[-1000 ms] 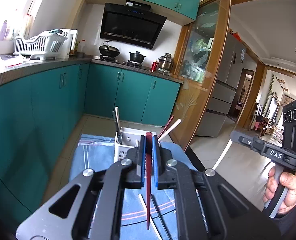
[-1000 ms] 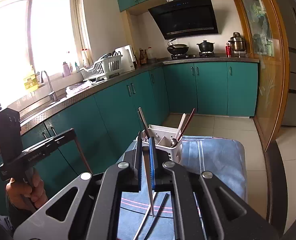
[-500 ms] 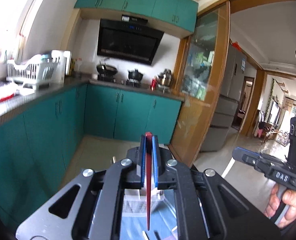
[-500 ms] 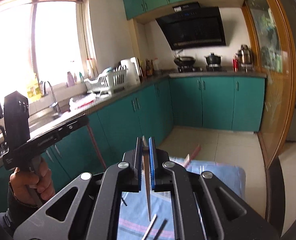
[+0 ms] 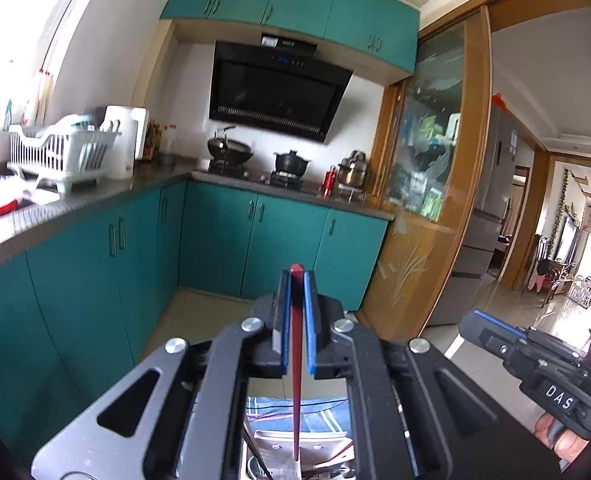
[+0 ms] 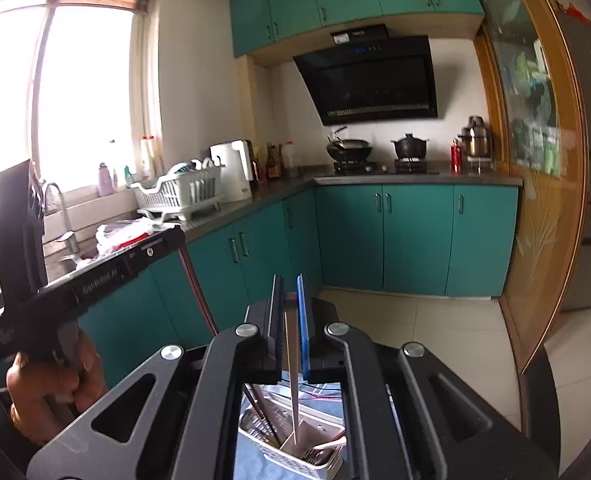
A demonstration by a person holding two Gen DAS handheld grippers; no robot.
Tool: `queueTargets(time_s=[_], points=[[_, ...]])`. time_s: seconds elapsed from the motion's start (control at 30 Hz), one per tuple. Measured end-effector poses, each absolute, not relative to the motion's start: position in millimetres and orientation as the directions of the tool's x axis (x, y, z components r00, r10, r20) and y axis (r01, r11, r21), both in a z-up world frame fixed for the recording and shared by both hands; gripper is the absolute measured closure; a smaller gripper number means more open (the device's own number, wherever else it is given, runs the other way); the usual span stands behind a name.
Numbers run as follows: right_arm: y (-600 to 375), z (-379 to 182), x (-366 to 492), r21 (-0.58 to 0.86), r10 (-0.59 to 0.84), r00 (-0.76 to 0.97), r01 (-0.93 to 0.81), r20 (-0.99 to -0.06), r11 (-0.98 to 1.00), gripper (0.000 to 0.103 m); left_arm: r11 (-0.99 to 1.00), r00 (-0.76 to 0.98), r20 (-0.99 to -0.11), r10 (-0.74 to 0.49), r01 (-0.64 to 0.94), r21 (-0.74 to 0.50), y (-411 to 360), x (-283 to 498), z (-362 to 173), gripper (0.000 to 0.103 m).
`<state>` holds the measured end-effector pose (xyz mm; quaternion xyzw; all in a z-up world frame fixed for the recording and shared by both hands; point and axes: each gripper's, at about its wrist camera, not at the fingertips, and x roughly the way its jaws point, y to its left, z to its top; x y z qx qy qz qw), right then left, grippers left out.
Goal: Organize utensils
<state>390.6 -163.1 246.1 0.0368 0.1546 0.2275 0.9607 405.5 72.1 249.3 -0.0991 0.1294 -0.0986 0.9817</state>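
My left gripper is shut on a red chopstick that hangs down between its blue pads. Its lower tip is over the white utensil caddy on the blue cloth. My right gripper is shut on a pale chopstick, whose tip reaches into a compartment of the caddy. Dark chopsticks and a spoon stand in the caddy. In the right wrist view the left gripper is up at the left, with the red chopstick hanging from it.
Teal base cabinets and a grey counter run along the left and back. A white dish rack and a stove with pots stand on the counter. A wooden-framed glass door is to the right, with tiled floor beyond the table.
Both grippers have risen and moved forward with their chopsticks. The caddy has slid from ahead of the fingers to below them. The loose chopsticks on the cloth have gone out of view.
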Motion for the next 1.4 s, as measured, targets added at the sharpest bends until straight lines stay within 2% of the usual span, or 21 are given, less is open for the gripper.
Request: queueTargets(time_s=[0.27, 0.37, 0.4, 0.43, 0.5, 0.57, 0.6, 0.63, 0.7, 0.73, 0.8, 0.9, 1.0, 1.23, 1.4], points=[[-162, 177, 428, 0.187, 0.428, 0.844, -0.387, -0.324, 0.903, 0.096, 0.955, 0.937, -0.292, -0.193, 0.110, -0.276, 82, 439, 150, 0.097], [-160, 165, 429, 0.178, 0.414, 0.843, -0.375, -0.343, 0.910, 0.096, 0.952, 0.914, -0.351, -0.206, 0.105, -0.286, 83, 444, 122, 0.097], [-159, 161, 428, 0.169, 0.418, 0.834, -0.383, -0.360, 0.908, 0.095, 0.955, 0.913, -0.355, -0.201, 0.101, -0.280, 83, 442, 117, 0.087], [-159, 159, 425, 0.161, 0.415, 0.832, -0.382, -0.368, 0.910, 0.094, 0.958, 0.914, -0.357, -0.192, 0.096, -0.270, 83, 438, 112, 0.059], [-164, 160, 412, 0.141, 0.385, 0.852, -0.359, -0.355, 0.923, 0.082, 0.964, 0.933, -0.325, -0.154, 0.071, -0.255, 88, 420, 111, 0.039], [-177, 170, 383, 0.139, 0.370, 0.881, -0.344, -0.296, 0.929, 0.052, 0.965, 0.940, -0.307, -0.146, 0.067, -0.254, 95, 394, 119, 0.031], [-185, 175, 363, 0.138, 0.359, 0.896, -0.333, -0.260, 0.933, 0.046, 0.962, 0.943, -0.297, -0.150, 0.070, -0.263, 99, 380, 124, 0.024], [-191, 178, 348, 0.132, 0.347, 0.906, -0.323, -0.244, 0.937, 0.044, 0.961, 0.947, -0.286, -0.147, 0.069, -0.267, 102, 362, 127, 0.016], [-203, 180, 305, 0.125, 0.337, 0.915, -0.316, -0.222, 0.941, 0.037, 0.969, 0.949, -0.278, -0.145, 0.080, -0.233, 100, 319, 129, 0.011], [-209, 176, 288, 0.133, 0.330, 0.917, -0.307, -0.222, 0.942, 0.033, 0.977, 0.946, -0.296, -0.135, 0.079, -0.196, 96, 294, 126, 0.009], [-216, 163, 255, 0.161, 0.333, 0.912, -0.301, -0.240, 0.940, 0.018, 0.984, 0.934, -0.334, -0.124, 0.071, -0.166, 91, 266, 115, 0.007], [-216, 126, 212, 0.202, 0.373, 0.867, -0.321, -0.331, 0.925, 0.017, 0.983, 0.872, -0.472, -0.130, 0.050, -0.179, 90, 229, 84, 0.007], [-216, 103, 192, 0.210, 0.370, 0.849, -0.310, -0.376, 0.927, 0.017, 0.979, 0.823, -0.553, -0.129, 0.016, -0.203, 90, 200, 61, 0.007], [-205, 34, 151, 0.198, 0.338, 0.791, -0.275, -0.510, 0.941, 0.017, 0.994, 0.787, -0.614, -0.057, -0.013, -0.108, 69, 150, 31, 0.007], [-206, 13, 135, 0.198, 0.334, 0.767, -0.269, -0.547, 0.943, 0.017, 0.998, 0.789, -0.614, -0.032, -0.006, -0.059, 52, 122, 29, 0.007]])
